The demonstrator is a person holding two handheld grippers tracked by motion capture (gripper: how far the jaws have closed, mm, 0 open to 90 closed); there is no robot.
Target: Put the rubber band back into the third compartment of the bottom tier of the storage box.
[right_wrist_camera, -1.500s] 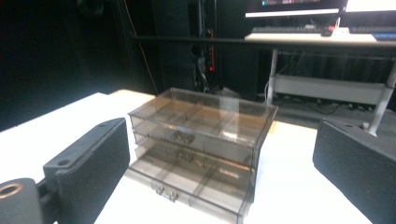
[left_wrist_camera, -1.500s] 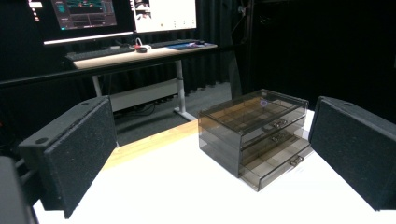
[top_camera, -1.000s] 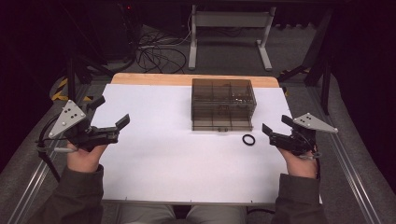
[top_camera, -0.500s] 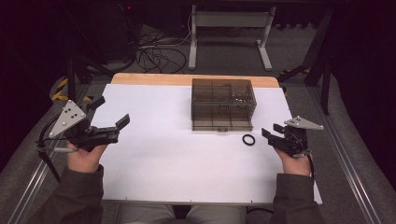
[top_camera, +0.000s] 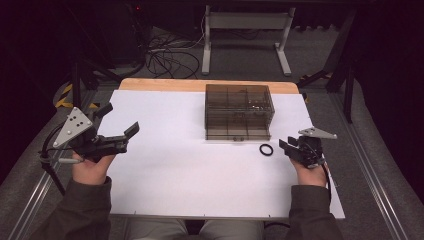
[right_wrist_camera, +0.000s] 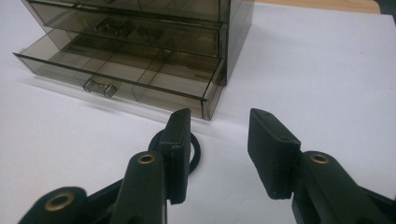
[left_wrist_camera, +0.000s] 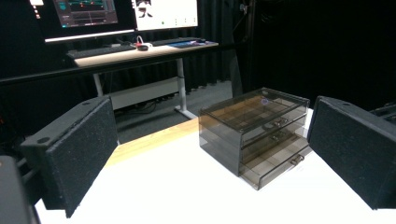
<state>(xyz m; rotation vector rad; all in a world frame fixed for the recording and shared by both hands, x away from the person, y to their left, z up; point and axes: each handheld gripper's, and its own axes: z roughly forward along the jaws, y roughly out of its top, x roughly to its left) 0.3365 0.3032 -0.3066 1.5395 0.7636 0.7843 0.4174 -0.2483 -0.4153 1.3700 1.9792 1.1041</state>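
Right tool (top_camera: 288, 147) has shifted left across the bench (top_camera: 200, 175), closing on the black ring (top_camera: 266, 149). Now just beside it, jaws apart. Its grey plate (top_camera: 316, 133) sits flatter than before.

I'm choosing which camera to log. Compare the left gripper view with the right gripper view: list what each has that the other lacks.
Left gripper view alone: monitors and a keyboard on a desk behind the table, and the wooden table edge.

Right gripper view alone: a small black ring lying on the white tabletop, partly behind one jaw of the open right tongs, and the bottom drawer pulled slightly out.

Both: the smoky transparent plastic drawer box on the white table.
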